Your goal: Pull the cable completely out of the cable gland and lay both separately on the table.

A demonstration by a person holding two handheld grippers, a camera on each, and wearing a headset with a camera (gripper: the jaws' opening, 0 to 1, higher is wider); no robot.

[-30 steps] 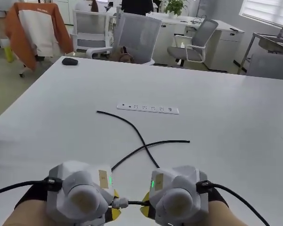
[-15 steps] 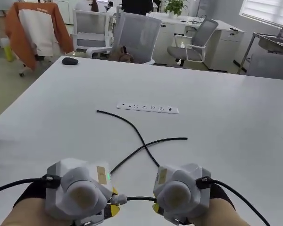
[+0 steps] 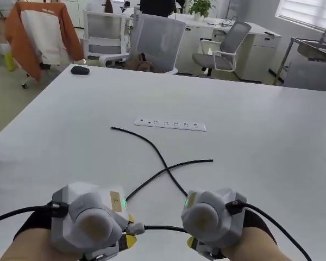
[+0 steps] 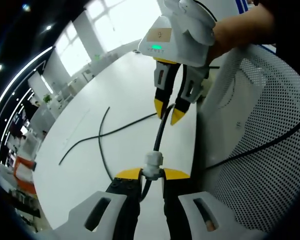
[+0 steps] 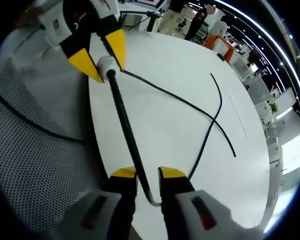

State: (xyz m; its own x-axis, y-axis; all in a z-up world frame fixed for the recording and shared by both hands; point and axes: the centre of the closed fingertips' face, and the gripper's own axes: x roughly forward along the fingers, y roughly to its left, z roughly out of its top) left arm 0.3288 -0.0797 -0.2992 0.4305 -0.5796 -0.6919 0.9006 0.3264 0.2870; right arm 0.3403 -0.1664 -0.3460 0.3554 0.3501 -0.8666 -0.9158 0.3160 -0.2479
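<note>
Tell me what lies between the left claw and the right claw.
A stretch of black cable, running from the cable gland in the left claw to the right claw; the head view shows it.

In the head view the left tool point(image 3: 130, 232) hides part of the cable gland point(image 3: 133, 229), the right tool point(image 3: 191, 240) its jaws.

No lettering, label or number can be read here.

white table point(image 3: 271, 147), power strip point(image 3: 169, 125), cable point(image 3: 151, 145), mouse point(image 3: 80, 70)
</note>
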